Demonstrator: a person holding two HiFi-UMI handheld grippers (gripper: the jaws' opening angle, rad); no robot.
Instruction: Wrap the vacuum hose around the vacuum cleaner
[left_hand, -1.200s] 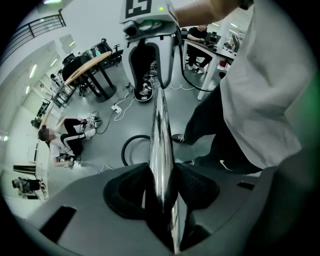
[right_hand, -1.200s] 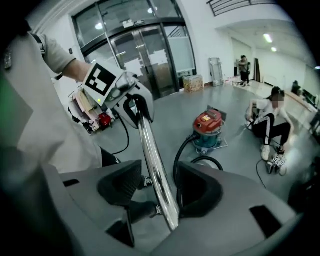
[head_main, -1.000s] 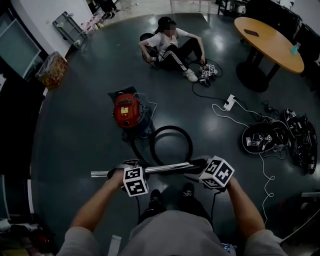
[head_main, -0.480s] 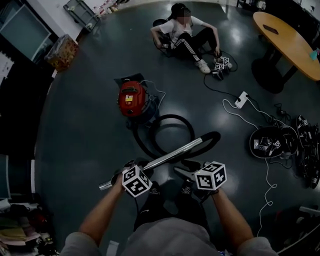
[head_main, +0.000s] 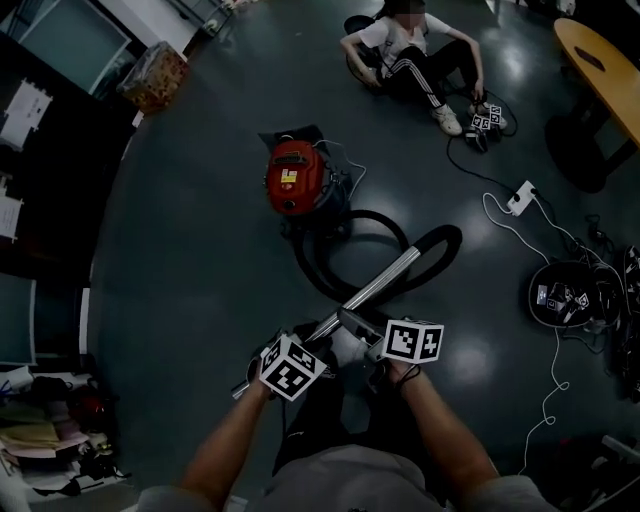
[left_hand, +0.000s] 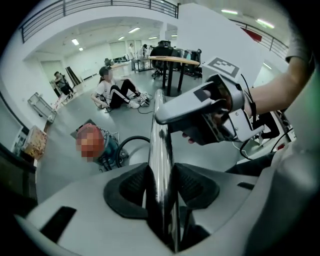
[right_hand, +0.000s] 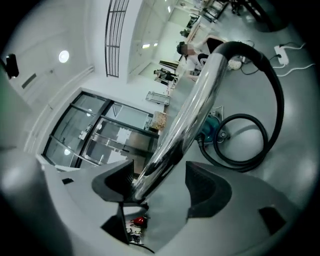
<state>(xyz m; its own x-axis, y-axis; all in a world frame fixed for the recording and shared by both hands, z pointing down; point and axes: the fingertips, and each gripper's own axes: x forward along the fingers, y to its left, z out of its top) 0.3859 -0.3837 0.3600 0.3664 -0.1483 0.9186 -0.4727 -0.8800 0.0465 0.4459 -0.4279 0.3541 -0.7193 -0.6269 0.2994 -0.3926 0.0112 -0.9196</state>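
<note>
One red vacuum cleaner is sitting upper centre on the floor, its one hose lying looped beside it, unwrapped. The one metal tube is now slanting, no longer level. The left tongs are clamping it; the right tongs have just been opening, jaws apart around it.

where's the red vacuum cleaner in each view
Head view: vacuum cleaner upper centre.
Left gripper view: vacuum cleaner lower left, left of the metal wand.
Right gripper view: vacuum cleaner centre, partly behind the wand.
Shared landmark: black hose loop beside it.
</note>
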